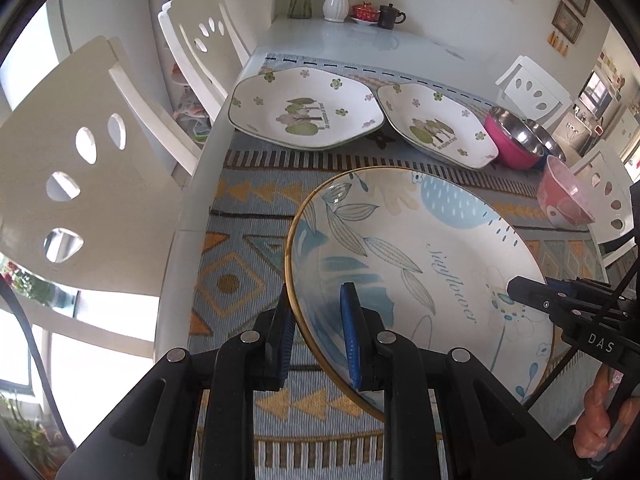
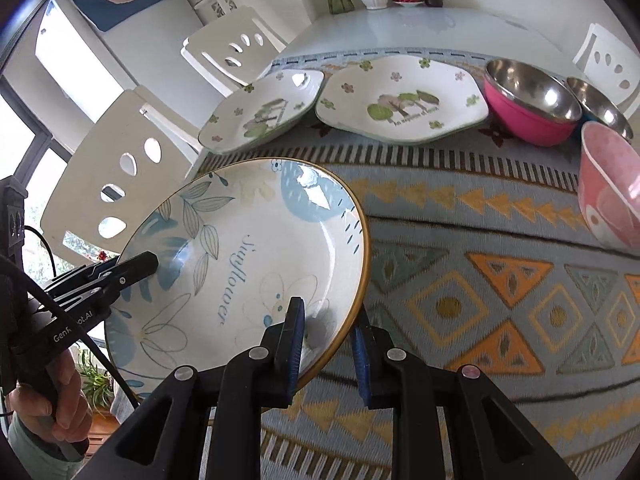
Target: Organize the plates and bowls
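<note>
The surface (image 1: 328, 36) is white and carries a patterned mat (image 2: 480, 280) that serves as the landmark here. Over the near part of the mat, the round blue-floral plate (image 1: 400, 248) with a gold rim is held tilted, and I cannot tell whether any edge touches the mat. At the mat's far edge, two white hexagonal plates (image 1: 304, 112) (image 1: 436, 124) printed with trees sit side by side, their edges touching or overlapping. Toward the mat's far right corner stand a pink steel-lined bowl (image 2: 528, 100) with a smaller steel bowl (image 2: 600, 104) just beside it, and a pale pink bowl (image 2: 612, 192) nearer along the mat's right side.

The left gripper (image 1: 316, 340) has its jaws set narrow across the plate's rim on the side toward the mat's left edge, one blue pad above the face and one beneath. The right gripper (image 2: 328, 344) straddles the opposite rim in the same way, jaws close around it; whether its pads (image 2: 294, 344) press the plate I cannot tell for certain.

Beyond the mat, a white vase (image 1: 336, 2) stands at the surface's far end.
</note>
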Demonstrator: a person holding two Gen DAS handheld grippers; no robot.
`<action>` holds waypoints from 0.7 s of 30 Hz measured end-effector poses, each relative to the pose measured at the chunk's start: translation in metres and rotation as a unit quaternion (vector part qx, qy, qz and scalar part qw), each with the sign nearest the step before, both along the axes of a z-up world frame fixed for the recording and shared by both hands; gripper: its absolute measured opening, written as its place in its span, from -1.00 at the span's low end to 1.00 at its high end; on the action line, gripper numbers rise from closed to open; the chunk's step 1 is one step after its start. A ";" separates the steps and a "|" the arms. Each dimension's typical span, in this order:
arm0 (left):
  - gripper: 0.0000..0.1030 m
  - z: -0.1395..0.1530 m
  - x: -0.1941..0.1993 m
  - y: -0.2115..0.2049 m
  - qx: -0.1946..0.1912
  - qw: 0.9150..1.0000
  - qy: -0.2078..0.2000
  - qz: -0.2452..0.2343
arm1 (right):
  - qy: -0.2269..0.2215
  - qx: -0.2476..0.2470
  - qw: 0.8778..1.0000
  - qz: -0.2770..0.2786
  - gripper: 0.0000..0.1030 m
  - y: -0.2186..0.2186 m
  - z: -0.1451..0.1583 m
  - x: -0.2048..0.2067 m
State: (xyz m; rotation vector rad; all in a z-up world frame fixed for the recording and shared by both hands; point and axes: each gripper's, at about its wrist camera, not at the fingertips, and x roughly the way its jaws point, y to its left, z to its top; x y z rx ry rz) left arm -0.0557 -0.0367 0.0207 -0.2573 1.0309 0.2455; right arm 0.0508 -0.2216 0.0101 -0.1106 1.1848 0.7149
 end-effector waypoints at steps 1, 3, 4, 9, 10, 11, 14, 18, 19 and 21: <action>-0.64 -0.001 -0.003 -0.002 0.001 1.000 0.000 -0.001 | -0.001 -0.006 1.000 0.001 -0.58 -0.001 -0.002 -0.004; -0.64 -0.005 -0.008 -0.006 0.000 1.000 0.004 -0.003 | -0.002 -0.016 1.000 0.004 -0.58 -0.003 -0.005 -0.010; -0.64 -0.008 -0.010 -0.007 -0.002 1.000 0.009 -0.004 | 0.003 -0.019 1.000 0.004 -0.58 -0.005 -0.008 -0.012; -0.64 -0.019 -0.016 -0.014 0.003 1.000 0.023 -0.005 | 0.018 -0.027 0.999 0.005 -0.58 -0.010 -0.021 -0.020; -0.64 -0.021 -0.018 -0.014 0.001 1.000 0.021 -0.003 | 0.016 -0.029 0.999 0.006 -0.58 -0.010 -0.022 -0.021; -0.64 -0.022 -0.019 -0.013 -0.002 1.000 0.021 -0.001 | 0.014 -0.030 0.999 0.008 -0.58 -0.010 -0.023 -0.022; -0.63 -0.029 -0.022 -0.010 -0.015 1.000 0.024 0.003 | 0.015 -0.032 0.999 0.012 -0.58 -0.011 -0.025 -0.026; -0.63 -0.040 -0.024 -0.008 -0.021 0.999 0.042 0.006 | 0.053 -0.022 0.998 0.001 -0.58 -0.015 -0.037 -0.025; -0.64 -0.043 -0.024 -0.008 -0.019 0.999 0.046 0.008 | 0.057 -0.018 0.998 0.000 -0.58 -0.016 -0.038 -0.026; -0.64 -0.041 -0.028 -0.008 -0.018 0.999 0.039 0.005 | 0.048 -0.027 0.998 0.003 -0.58 -0.015 -0.035 -0.027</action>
